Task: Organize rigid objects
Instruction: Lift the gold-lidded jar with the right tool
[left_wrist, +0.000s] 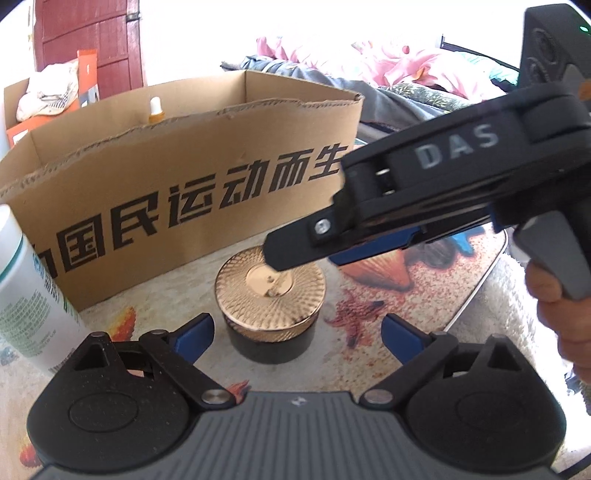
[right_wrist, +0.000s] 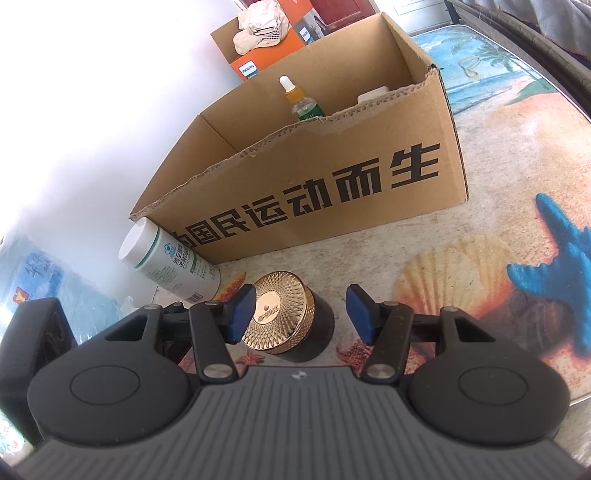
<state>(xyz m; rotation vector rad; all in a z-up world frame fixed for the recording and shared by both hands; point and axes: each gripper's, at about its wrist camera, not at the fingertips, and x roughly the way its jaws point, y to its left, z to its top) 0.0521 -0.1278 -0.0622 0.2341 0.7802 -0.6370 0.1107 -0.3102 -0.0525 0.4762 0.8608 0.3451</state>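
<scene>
Between the spread, released pads of the left gripper (left_wrist: 297, 334): gold-lidded jar (left_wrist: 270, 295), untouched, not yet packed. Right gripper (right_wrist: 300, 314) also unclenched, left pad beside the lid, right pad apart. Left of the jaws, farther out: white bottle (right_wrist: 170, 262), still outside. Beyond: cardboard box (right_wrist: 325, 184), already holding a dropper bottle (right_wrist: 301, 99).

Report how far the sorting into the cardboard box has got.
Done: a dropper bottle with an orange collar and a white container already stand inside the brown cardboard box.
In hand: nothing gripped; the right gripper is open around the black jar with a gold textured lid; the left gripper is open too.
Left: that jar and the white green-labelled bottle.
</scene>
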